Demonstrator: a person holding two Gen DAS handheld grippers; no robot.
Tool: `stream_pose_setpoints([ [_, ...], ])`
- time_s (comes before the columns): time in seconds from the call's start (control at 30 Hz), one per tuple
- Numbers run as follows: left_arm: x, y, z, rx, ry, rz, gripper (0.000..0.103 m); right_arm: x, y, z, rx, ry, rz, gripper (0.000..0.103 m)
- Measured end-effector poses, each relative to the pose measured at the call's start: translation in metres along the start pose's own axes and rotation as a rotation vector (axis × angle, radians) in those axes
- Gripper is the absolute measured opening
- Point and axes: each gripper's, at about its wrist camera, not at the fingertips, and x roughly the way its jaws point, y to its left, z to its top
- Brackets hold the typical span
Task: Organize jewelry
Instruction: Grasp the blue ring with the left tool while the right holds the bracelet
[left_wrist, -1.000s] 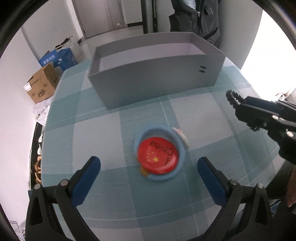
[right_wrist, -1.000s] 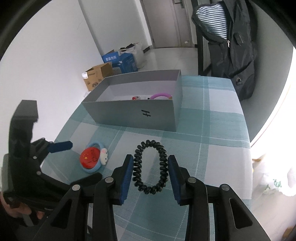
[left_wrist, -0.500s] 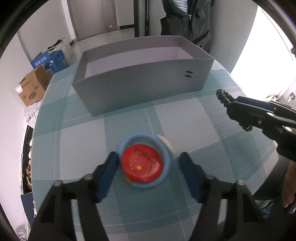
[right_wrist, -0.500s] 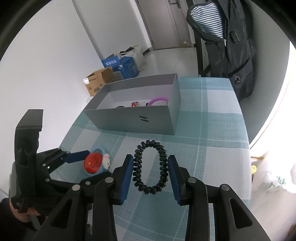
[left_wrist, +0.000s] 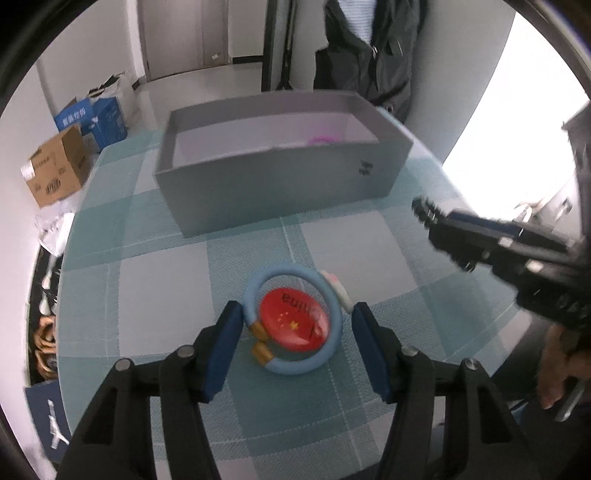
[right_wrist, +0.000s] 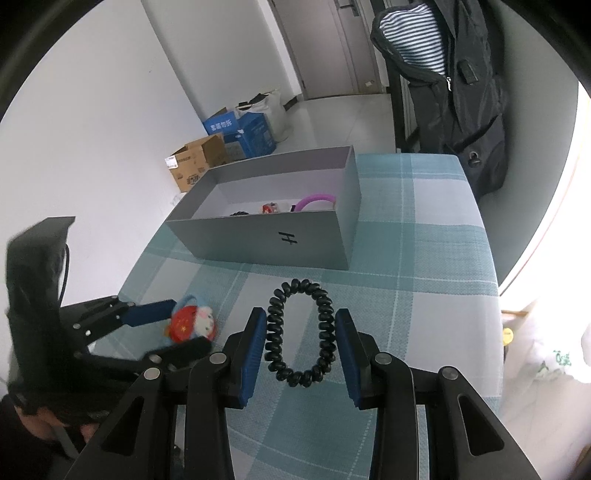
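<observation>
A blue open bracelet with gold end caps and a white cat charm rings a red round badge on the teal checked tablecloth. My left gripper has its blue pads pressed on the bracelet's two sides; the same gripper shows low on the left in the right wrist view. Whether the bracelet is off the cloth I cannot tell. My right gripper is shut on a black coil hair tie and holds it above the cloth, right of the left gripper. The grey open box stands beyond both.
In the box lie a pink bangle and a few small pieces. A dark jacket hangs past the table's far edge. Cardboard boxes sit on the floor to the left. The table edge runs close on the right.
The left gripper's jaws went from wide apart to closed in on the blue bracelet, and its view tipped a little. The right gripper kept still with the hair tie.
</observation>
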Motion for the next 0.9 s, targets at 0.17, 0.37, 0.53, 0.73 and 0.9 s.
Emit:
stream_pose_setpoints([
  [0.17, -0.021, 0.018, 0.001, -0.113, -0.061, -0.083, 0.056, 0.002, 0.002, 0.0, -0.002, 0.007, 0.002, 0.037],
  [0.37, -0.038, 0.054, 0.0, -0.243, -0.111, -0.08, 0.056, 0.007, 0.004, 0.001, 0.003, 0.018, 0.009, 0.037],
  [0.53, -0.044, 0.075, 0.004, -0.316, -0.141, -0.088, 0.056, 0.012, 0.008, 0.002, 0.001, 0.017, 0.017, 0.037],
  [0.73, -0.05, 0.085, 0.008, -0.355, -0.174, -0.121, 0.056, 0.011, 0.019, 0.006, -0.007, -0.006, 0.045, 0.037],
  [0.9, -0.053, 0.09, 0.014, -0.373, -0.182, -0.154, 0.056, 0.009, 0.029, 0.012, -0.017, -0.028, 0.072, 0.037],
])
